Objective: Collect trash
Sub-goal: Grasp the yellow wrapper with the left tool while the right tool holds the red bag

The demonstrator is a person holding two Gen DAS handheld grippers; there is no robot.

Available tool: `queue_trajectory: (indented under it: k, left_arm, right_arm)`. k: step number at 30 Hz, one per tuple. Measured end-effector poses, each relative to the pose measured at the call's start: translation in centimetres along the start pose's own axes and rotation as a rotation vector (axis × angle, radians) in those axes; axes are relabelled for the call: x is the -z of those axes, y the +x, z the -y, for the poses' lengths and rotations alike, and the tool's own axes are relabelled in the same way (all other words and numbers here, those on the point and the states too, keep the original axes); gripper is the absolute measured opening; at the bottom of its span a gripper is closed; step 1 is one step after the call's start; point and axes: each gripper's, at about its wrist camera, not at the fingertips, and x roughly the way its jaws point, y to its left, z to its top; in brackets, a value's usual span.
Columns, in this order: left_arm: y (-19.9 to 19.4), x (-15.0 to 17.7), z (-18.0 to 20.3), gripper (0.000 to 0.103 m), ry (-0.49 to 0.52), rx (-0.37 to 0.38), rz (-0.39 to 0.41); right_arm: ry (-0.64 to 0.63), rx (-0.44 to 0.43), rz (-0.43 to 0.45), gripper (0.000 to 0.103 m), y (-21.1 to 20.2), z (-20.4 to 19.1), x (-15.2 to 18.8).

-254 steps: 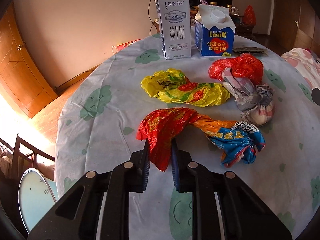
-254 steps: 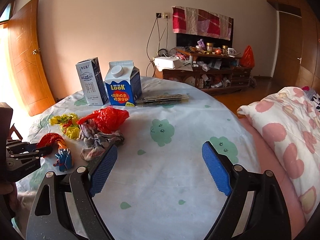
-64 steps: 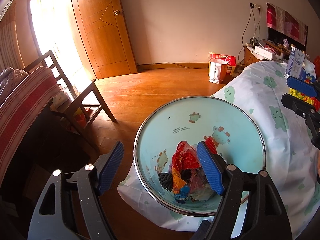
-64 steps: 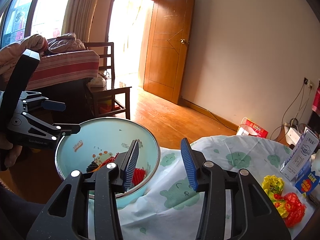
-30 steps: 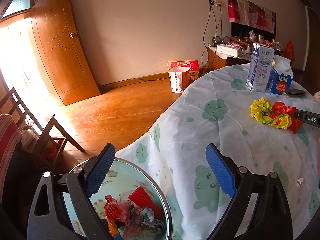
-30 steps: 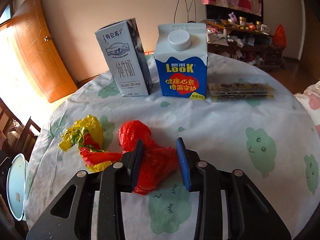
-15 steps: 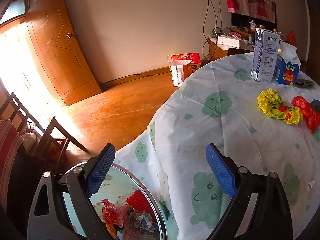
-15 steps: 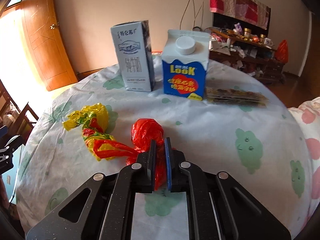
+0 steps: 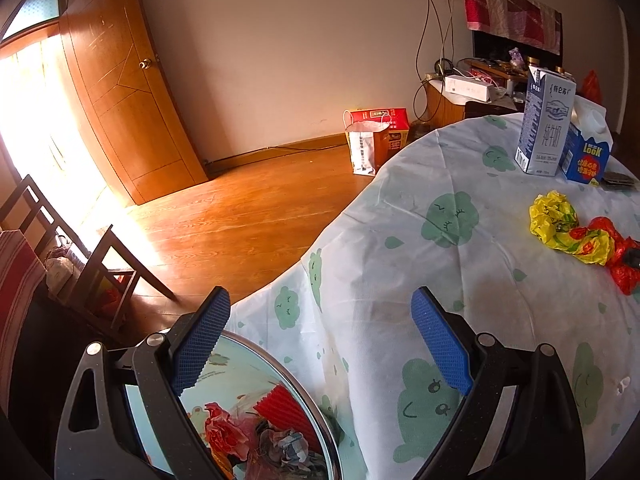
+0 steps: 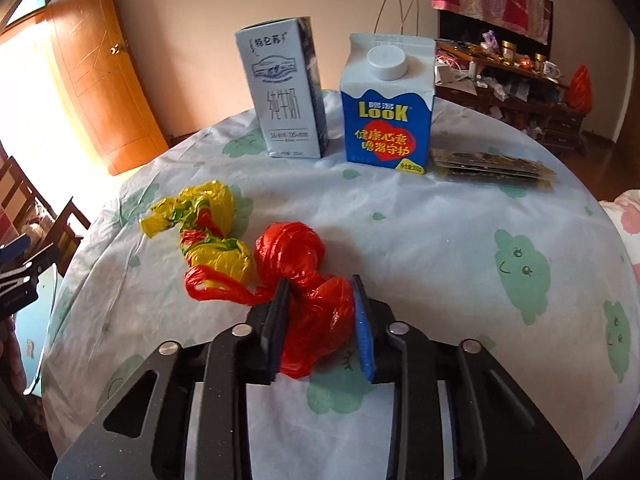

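On the table, the right gripper pinches a red bag just beside a yellow wrapper, seemingly mid-pickup; next, carry it to the bin at the table's edge, under the wide-open, empty left gripper.

Red bag crinkled glossy plastic; tablecloth matt.

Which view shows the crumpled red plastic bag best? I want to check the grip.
The right wrist view: the crumpled red plastic bag fills the centre, pinched in the right tool. The left wrist view shows only a small piece at its right edge.
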Motion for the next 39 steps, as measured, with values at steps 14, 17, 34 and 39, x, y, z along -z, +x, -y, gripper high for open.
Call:
queue_trajectory:
  k: [14, 17, 34, 39]
  left_arm:
    - [-0.7, -3.6, 9.4, 0.09, 0.111, 0.127, 0.06]
    - [-0.2, -4.4, 12.2, 0.09, 0.143, 0.15, 0.066]
    - [1.6, -4.6, 16.9, 0.008, 0.209, 0.29, -0.007]
    - [0.5, -4.0, 14.8, 0.008, 0.187, 0.303, -0.006]
  right_arm:
    - [0.117, 0.217, 0.142, 0.012, -6.5, 8.2, 3.0]
    - [0.124, 0.245, 0.154, 0.012, -7.5, 9.4, 3.7]
    - [0.099, 0.185, 0.176, 0.013, -7.9, 8.4, 4.2]
    - [0.065, 0.16, 0.176, 0.013, -7.4, 6.1, 3.9]
